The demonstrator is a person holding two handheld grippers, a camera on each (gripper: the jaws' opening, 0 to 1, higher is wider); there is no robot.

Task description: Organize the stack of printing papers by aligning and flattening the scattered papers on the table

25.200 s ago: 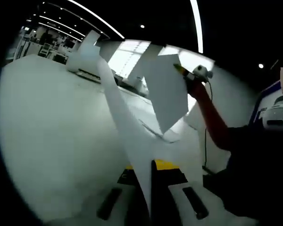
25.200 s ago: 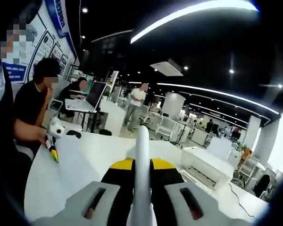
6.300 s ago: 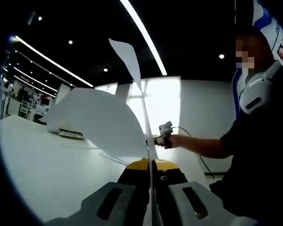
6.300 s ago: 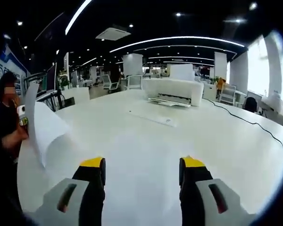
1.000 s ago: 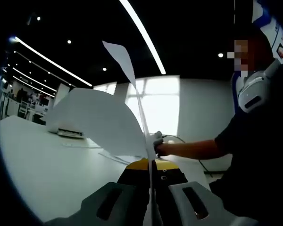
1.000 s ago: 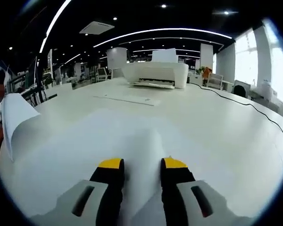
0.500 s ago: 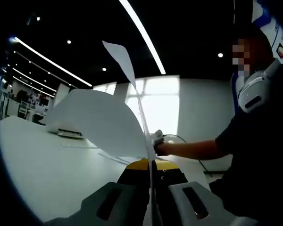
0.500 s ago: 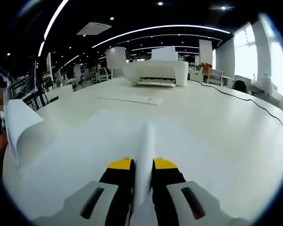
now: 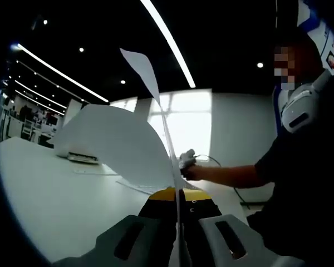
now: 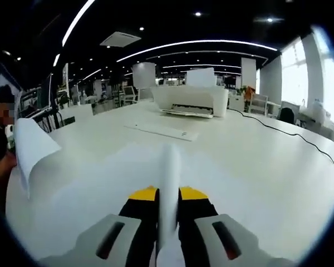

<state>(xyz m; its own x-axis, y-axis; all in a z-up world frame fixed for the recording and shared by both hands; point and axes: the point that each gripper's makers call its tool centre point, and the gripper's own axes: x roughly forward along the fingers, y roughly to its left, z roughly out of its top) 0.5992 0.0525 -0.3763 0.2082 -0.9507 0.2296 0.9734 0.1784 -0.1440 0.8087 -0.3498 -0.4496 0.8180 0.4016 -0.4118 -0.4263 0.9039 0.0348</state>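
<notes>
My left gripper [image 9: 177,196] is shut on white printing papers [image 9: 118,146] that stand up from its jaws, one sheet bowing to the left and another rising edge-on. Beyond them a person's hand holds my right gripper [image 9: 187,161] low over the white table [image 9: 50,194]. In the right gripper view, my right gripper [image 10: 167,193] is shut on the raised edge of a white sheet [image 10: 168,162] whose far part lies on the table [image 10: 256,167]. The curled papers [image 10: 32,146] held by the other hand show at the left.
A white printer [image 10: 192,99] stands at the far side of the table, also seen as the printer [image 9: 75,149] at the left. A loose flat sheet [image 10: 162,130] lies in front of it. A dark cable [image 10: 289,136] runs along the right. The person's dark sleeve [image 9: 300,183] stands close on the right.
My right gripper's jaws went from a narrow gap to shut on a sheet's edge and lifted it a little. The left gripper keeps the same papers, hardly moved.
</notes>
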